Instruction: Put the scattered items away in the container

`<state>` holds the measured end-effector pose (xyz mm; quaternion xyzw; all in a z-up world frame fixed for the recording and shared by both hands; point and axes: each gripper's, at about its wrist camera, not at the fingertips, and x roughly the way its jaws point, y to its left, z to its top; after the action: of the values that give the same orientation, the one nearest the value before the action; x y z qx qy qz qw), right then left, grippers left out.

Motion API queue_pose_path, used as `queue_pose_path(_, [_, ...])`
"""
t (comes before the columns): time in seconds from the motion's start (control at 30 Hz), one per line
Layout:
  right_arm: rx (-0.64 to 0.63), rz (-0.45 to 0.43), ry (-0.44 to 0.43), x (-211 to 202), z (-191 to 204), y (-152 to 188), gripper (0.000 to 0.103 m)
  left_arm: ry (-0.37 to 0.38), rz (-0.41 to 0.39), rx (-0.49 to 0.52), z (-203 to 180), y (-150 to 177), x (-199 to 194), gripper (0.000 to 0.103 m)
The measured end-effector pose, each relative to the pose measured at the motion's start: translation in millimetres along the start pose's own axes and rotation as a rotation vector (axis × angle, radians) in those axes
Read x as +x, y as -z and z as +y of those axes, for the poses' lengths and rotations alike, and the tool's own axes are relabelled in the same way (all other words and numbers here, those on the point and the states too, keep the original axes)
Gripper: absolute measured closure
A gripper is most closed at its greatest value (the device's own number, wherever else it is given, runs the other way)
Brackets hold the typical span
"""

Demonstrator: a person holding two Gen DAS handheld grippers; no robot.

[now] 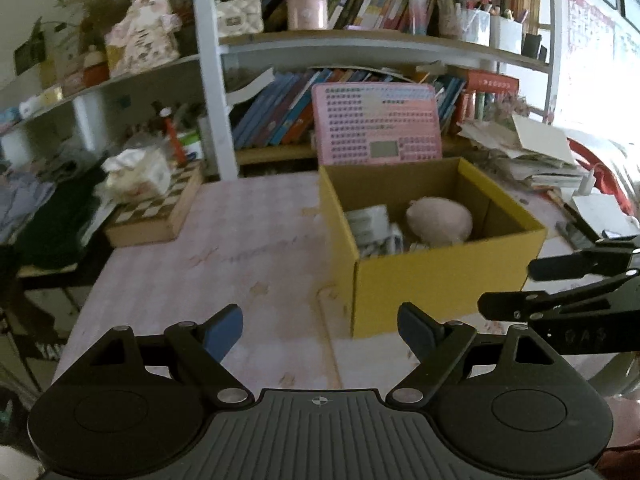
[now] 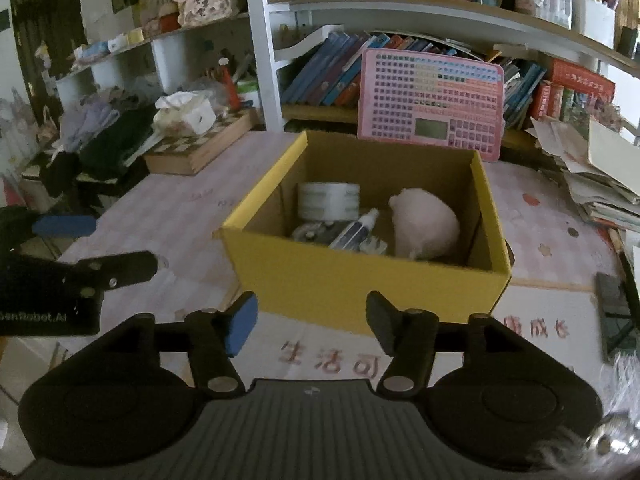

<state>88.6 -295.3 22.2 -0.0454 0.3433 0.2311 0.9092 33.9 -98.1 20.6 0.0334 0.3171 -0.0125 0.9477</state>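
Task status: judged near complete. Yellow cardboard box (image 2: pixel 362 276) sits on the counter (image 2: pixel 180 208), open top. Inside, seen from the right wrist view: roll of clear tape (image 2: pixel 329 200) at the box's 10 o'clock corner, a small white tube (image 2: pixel 357 231) lying tilted near centre, a pale pink plush (image 2: pixel 426 226) at 3 o'clock, and some dark small item under the tube, too blurred to name.

No loose items visible on the open counter around the box in either view. A dark flat object (image 2: pixel 614 300) lies at 3 o'clock of the box, well apart; cannot tell whether it belongs to the task.

Left tool (image 1: pixel 320 330): fingers spread wide, nothing between them, box at its 1 o'clock. Right tool (image 2: pixel 312 322): fingers spread, empty, box directly at 12 o'clock.

Surface: pink checked covering with printed characters near the front edge. Chessboard box (image 2: pixel 200 148) with a tissue pack on it at 10 o'clock. Pink keypad board (image 2: pixel 430 104) leans upright just behind the box. Bookshelves (image 2: pixel 440 12) crowded with books and pen pots at 12 o'clock; paper stack (image 2: pixel 592 172) at 2 o'clock.
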Motion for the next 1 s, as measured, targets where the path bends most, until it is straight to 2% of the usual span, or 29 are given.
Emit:
queue_pose_path(0.07, [0.005, -0.004, 0.020, -6.3, 10.6, 9.0, 0.033, -0.037, 0.003, 0.000, 2.7, 12.6, -9.0, 0.011])
queue_pose_path(0.17, [0.021, -0.002, 0.049, -14.7, 23.8, 23.1, 0.027, -0.066, 0.005, 0.000, 5.9, 27.9, -20.6, 0.010])
queue_pose_path(0.33, [0.042, 0.001, 0.097, -26.4, 39.8, 41.9, 0.017, -0.066, 0.041, 0.013, 10.1, 46.4, -33.8, 0.009])
queue_pose_path(0.53, [0.059, 0.009, 0.128, -36.6, 55.3, 58.6, 0.009, -0.033, 0.070, -0.006, 17.3, 61.9, -45.5, 0.001])
queue_pose_path(0.7, [0.063, 0.034, 0.124, -40.8, 66.0, 68.6, 0.005, 0.004, 0.093, -0.026, 22.7, 71.0, -51.2, 0.000])
queue_pose_path(1.0, [0.057, 0.043, 0.144, -46.6, 77.6, 73.6, 0.003, 0.027, 0.095, -0.038, 28.2, 76.7, -57.7, 0.000])
